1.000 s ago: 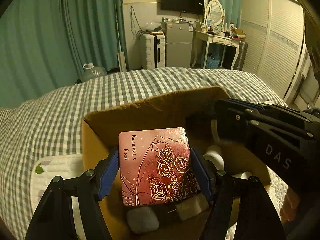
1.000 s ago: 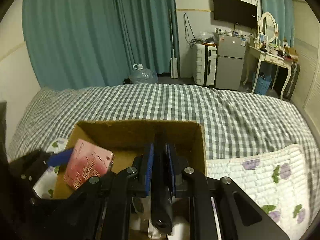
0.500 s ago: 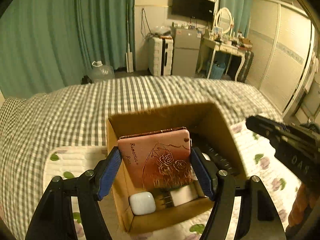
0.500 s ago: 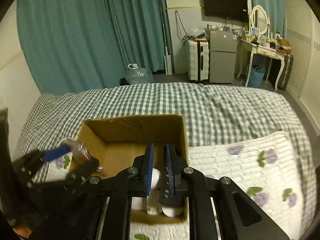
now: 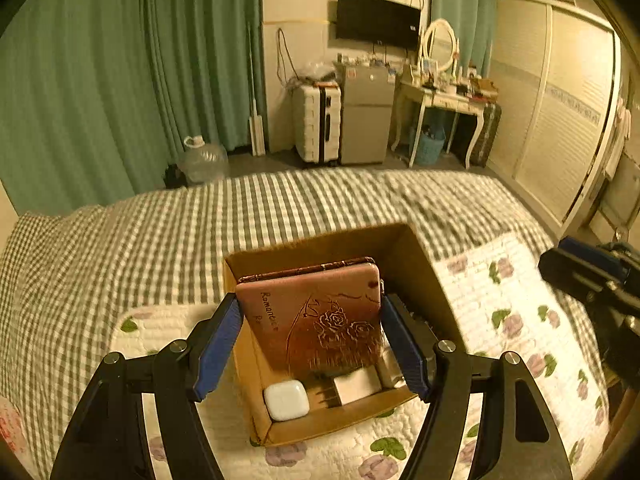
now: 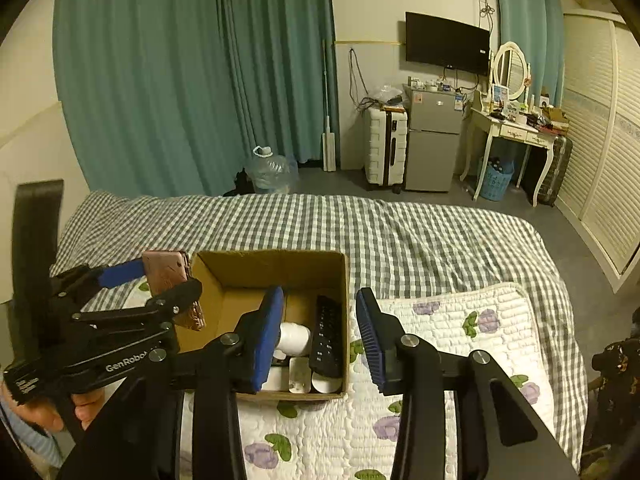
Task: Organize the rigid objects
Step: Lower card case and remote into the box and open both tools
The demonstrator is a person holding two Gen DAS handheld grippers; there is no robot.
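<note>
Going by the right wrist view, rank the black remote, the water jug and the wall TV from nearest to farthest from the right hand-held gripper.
From the right hand-held gripper:
1. Black remote, in the cardboard box, just below its fingers.
2. Water jug, on the floor beyond the bed, by the curtain.
3. Wall TV, high on the far wall, right of centre.

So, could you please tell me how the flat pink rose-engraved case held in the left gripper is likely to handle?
The pink rose-engraved case probably stays stiff: its edges look straight. Its glossy face may slip between the left gripper pads.
</note>
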